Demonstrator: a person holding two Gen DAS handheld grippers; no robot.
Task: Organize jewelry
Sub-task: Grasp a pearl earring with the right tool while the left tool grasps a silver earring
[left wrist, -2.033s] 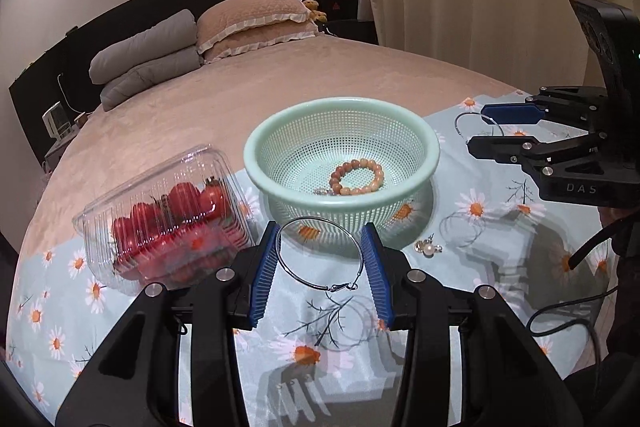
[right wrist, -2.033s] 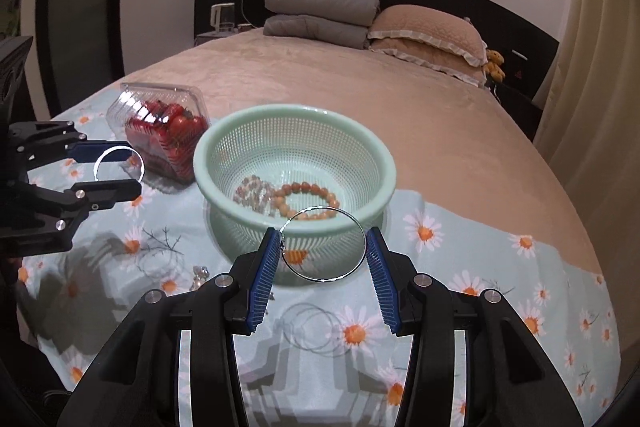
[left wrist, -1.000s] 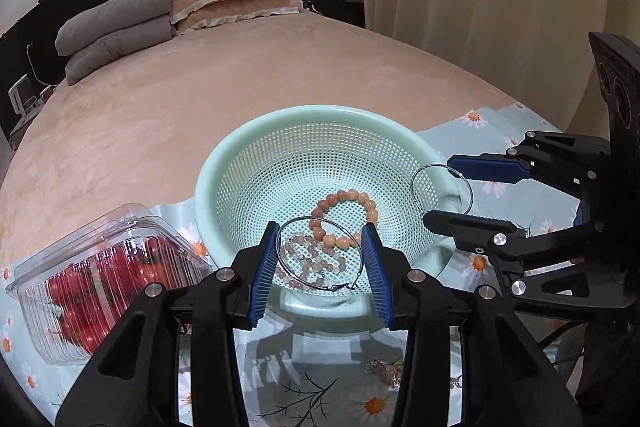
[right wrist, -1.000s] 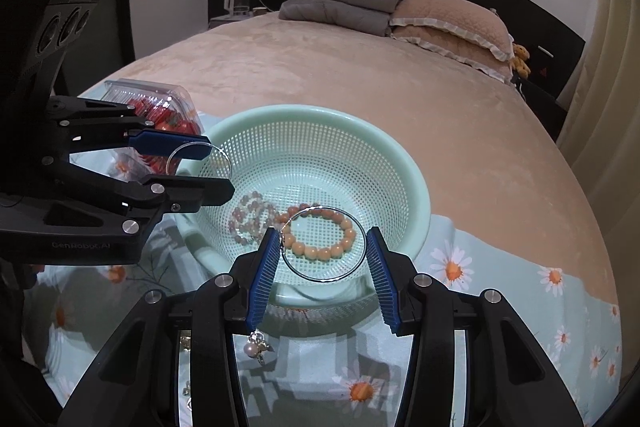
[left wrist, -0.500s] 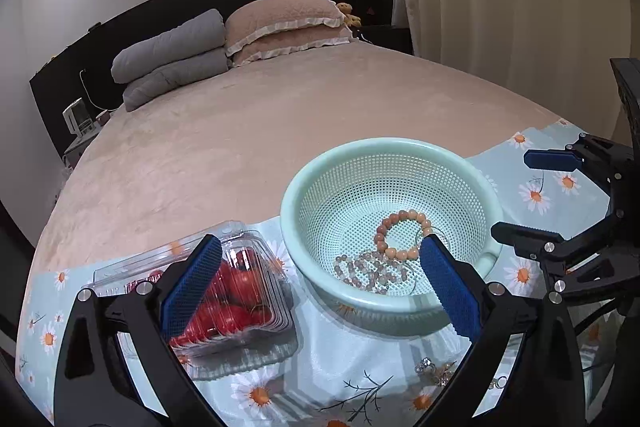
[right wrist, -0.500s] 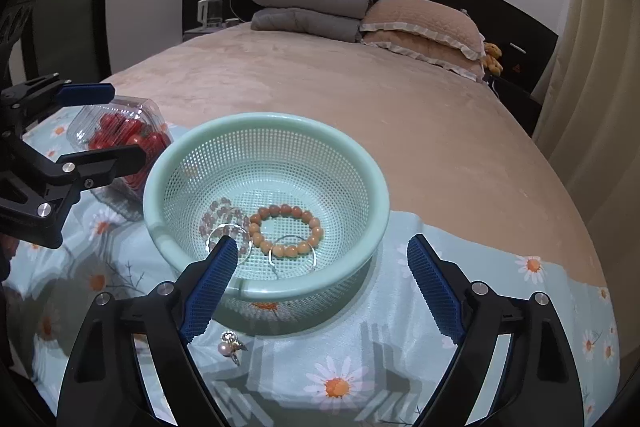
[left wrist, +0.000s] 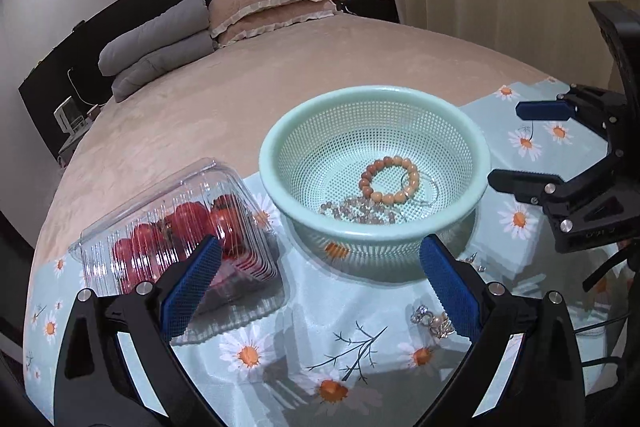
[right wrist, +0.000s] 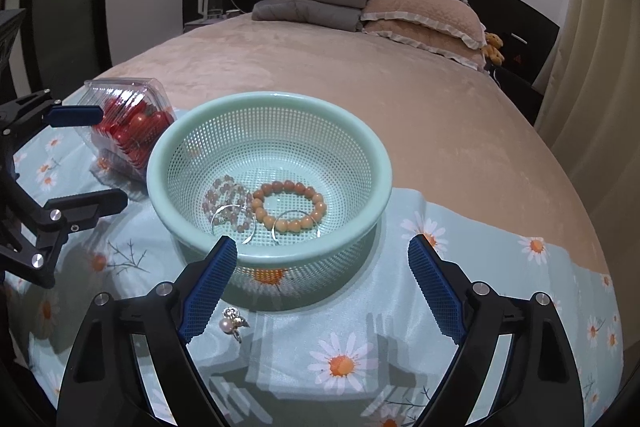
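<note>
Inside the mint-green mesh basket point(right wrist: 269, 183) four pieces of jewelry are lying on the perforated floor: an orange bead bracelet point(right wrist: 289, 206) near the centre; a pale pink-grey bead strand point(right wrist: 224, 197) just to its left in the right wrist view; and two thin silver hoops, one point(right wrist: 233, 223) overlapping the pale strand, the other point(right wrist: 296, 225) overlapping the near side of the orange bracelet. In the left wrist view the same orange bracelet point(left wrist: 390, 178) is sitting beyond the pale strand point(left wrist: 358, 211), with the hoops showing only as faint wire arcs. Outside the basket, a pearl earring point(right wrist: 232, 321) is resting on the daisy-print cloth point(right wrist: 400, 343) just below the basket's near wall (close to the left pad of the right gripper); in the left wrist view a small cluster of metal-and-pearl pieces point(left wrist: 432, 319) is lying on the cloth beside the right pad of the left gripper.

The right gripper point(right wrist: 322, 287) is standing with its blue pads spread wide and nothing between them; the left gripper point(left wrist: 320, 283) is likewise gaping, holding nothing, its pads straddling the basket's near rim from in front.

A clear clamshell box of red tomatoes point(left wrist: 176, 235) is sitting on the cloth just left of the basket; beyond, the tan bedspread point(right wrist: 320, 67) is stretching back to stacked grey and beige pillows point(right wrist: 360, 3).
</note>
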